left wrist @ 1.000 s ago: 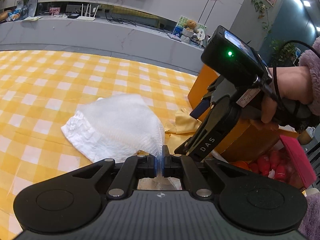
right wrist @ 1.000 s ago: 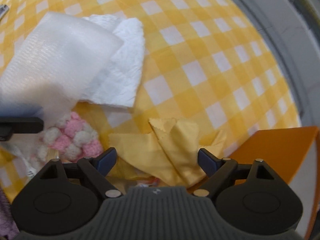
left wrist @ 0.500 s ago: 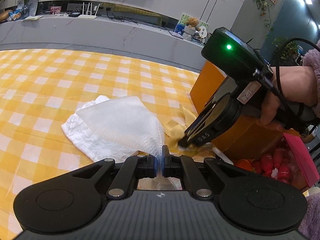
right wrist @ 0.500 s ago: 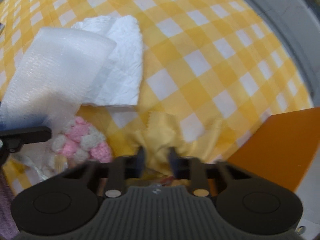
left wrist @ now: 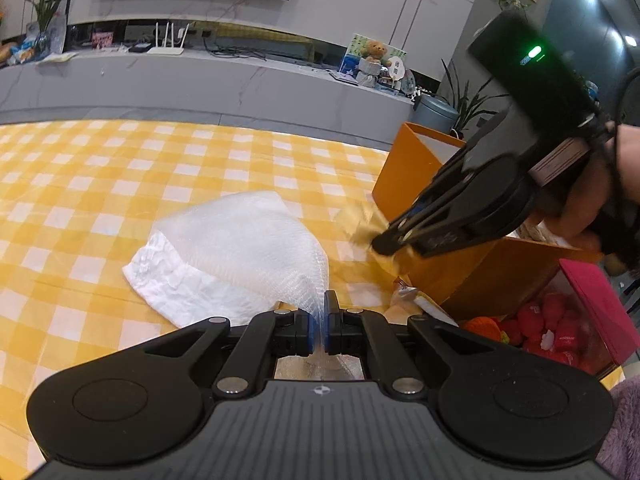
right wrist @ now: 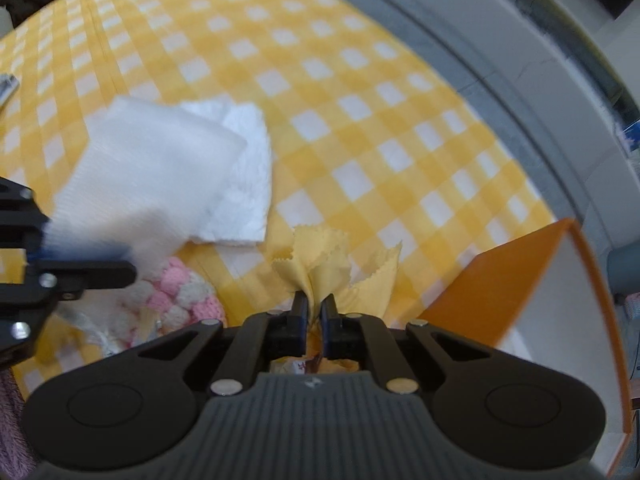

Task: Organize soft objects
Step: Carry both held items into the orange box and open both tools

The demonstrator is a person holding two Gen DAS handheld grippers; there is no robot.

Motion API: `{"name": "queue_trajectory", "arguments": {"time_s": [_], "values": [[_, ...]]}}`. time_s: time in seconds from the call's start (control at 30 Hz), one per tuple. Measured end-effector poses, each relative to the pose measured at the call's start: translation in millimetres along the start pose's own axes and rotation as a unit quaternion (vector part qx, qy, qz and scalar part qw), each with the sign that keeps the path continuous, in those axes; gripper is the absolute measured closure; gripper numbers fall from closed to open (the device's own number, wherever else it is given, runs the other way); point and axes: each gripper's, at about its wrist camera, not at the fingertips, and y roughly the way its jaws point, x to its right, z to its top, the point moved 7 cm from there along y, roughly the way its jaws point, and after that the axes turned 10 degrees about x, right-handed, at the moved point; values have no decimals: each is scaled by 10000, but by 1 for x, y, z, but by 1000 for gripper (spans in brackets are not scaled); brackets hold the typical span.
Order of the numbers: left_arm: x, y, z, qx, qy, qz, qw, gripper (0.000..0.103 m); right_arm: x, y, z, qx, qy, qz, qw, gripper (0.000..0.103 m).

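Yellow cloth [right wrist: 320, 264] clamped in right gripper [right wrist: 314, 306] jaws; no legible writing.

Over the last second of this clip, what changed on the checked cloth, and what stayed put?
The right gripper closed its jaws, which had just been wide open, on the yellow cloth and has begun lifting it, bunched, beside the orange box. The left gripper stayed clamped on the clear bubble wrap; the white paper towel and pink-and-white knit piece did not move.
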Motion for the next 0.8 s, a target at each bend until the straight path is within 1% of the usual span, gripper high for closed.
{"name": "queue_trajectory", "arguments": {"time_s": [0.13, 0.23, 0.43, 0.53, 0.63, 0.7, 0.8], "values": [[6, -10, 4, 105, 151, 42, 9998, 98, 4, -28, 0, 321, 73, -68, 9994, 99], [12, -18, 6, 132, 206, 55, 9997, 98, 5, -50, -1, 643, 177, -109, 9977, 99], [34, -38, 19, 353, 345, 0, 9988, 98, 8, -104, -2, 1384, 384, -218, 9894, 99], [49, -46, 32, 498, 379, -99, 9980, 98, 16, -137, -5, 1790, 574, -343, 9816, 99], [68, -53, 48, 662, 414, -281, 9966, 98, 27, -170, -13, 2117, 717, -523, 9733, 99], [84, -55, 57, 737, 468, -439, 9952, 98, 35, -187, -22, 2257, 799, -662, 9686, 99], [112, -53, 66, 776, 613, -674, 9928, 98, 52, -206, -41, 2358, 921, -919, 9630, 99]]}}
